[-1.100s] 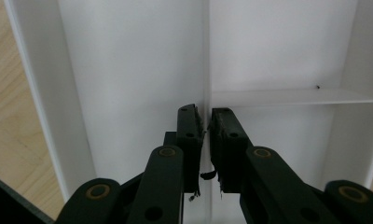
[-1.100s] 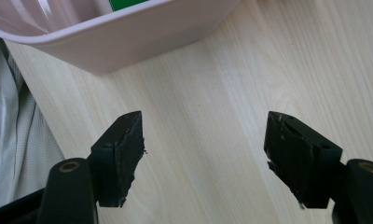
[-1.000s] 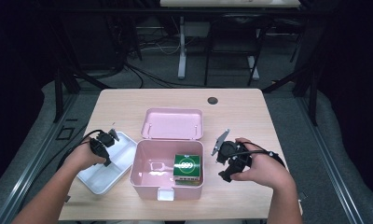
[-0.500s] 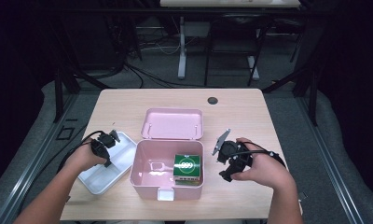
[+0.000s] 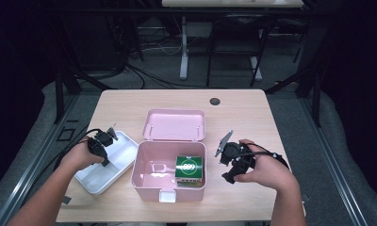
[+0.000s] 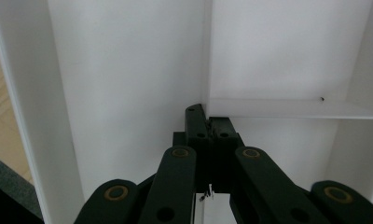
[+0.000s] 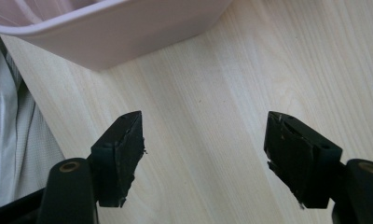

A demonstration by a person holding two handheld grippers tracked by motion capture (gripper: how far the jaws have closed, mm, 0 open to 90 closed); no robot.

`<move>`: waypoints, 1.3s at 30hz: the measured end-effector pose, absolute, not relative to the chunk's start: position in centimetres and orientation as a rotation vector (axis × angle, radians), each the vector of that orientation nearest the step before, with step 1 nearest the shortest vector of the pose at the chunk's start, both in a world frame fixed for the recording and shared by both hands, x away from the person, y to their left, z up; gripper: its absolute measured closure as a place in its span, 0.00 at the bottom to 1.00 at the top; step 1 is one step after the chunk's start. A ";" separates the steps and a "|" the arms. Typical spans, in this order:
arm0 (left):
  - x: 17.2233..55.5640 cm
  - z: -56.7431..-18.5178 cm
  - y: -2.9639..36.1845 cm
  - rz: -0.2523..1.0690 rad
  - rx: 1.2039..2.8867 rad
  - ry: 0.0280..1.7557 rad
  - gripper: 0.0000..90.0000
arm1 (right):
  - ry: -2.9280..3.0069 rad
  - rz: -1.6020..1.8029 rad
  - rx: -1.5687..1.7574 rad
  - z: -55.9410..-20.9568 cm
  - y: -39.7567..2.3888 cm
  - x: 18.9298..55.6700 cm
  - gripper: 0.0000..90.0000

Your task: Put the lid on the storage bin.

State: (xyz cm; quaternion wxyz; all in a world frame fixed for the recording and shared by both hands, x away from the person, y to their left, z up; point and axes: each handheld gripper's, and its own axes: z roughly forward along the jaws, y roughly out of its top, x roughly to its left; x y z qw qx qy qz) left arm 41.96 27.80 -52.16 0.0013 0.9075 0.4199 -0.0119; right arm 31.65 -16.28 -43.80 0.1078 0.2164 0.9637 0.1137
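Observation:
My left gripper (image 5: 105,140) reaches down into a white divided tray (image 5: 98,178) at the table's left. In the left gripper view its jaws (image 6: 208,119) are together on the tray's thin upright divider (image 6: 207,56), where it meets a cross divider (image 6: 287,108). My right gripper (image 5: 228,175) rests over bare wood to the right of an open pink box (image 5: 146,181). Its jaws (image 7: 205,135) stand wide apart with nothing between them. A green packet (image 5: 190,168) lies inside the box at its right side.
The pink box's lid (image 5: 175,125) lies open flat behind it. A small black round disc (image 5: 215,101) sits near the table's far edge. The box's corner (image 7: 110,42) is close ahead of the right jaws, with a light sleeve (image 7: 12,140) beside it.

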 end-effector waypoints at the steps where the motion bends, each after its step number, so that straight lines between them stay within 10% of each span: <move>1: 41.9 -51.9 27.9 -0.038 2.848 1.315 0.99 | 2.836 0.334 0.638 -43.8 -16.3 31.7 0.31; 39: 39.1 -40.3 27.4 0.078 2.875 1.033 0.99 | 2.838 0.322 0.680 -44.3 -16.8 32.2 0.31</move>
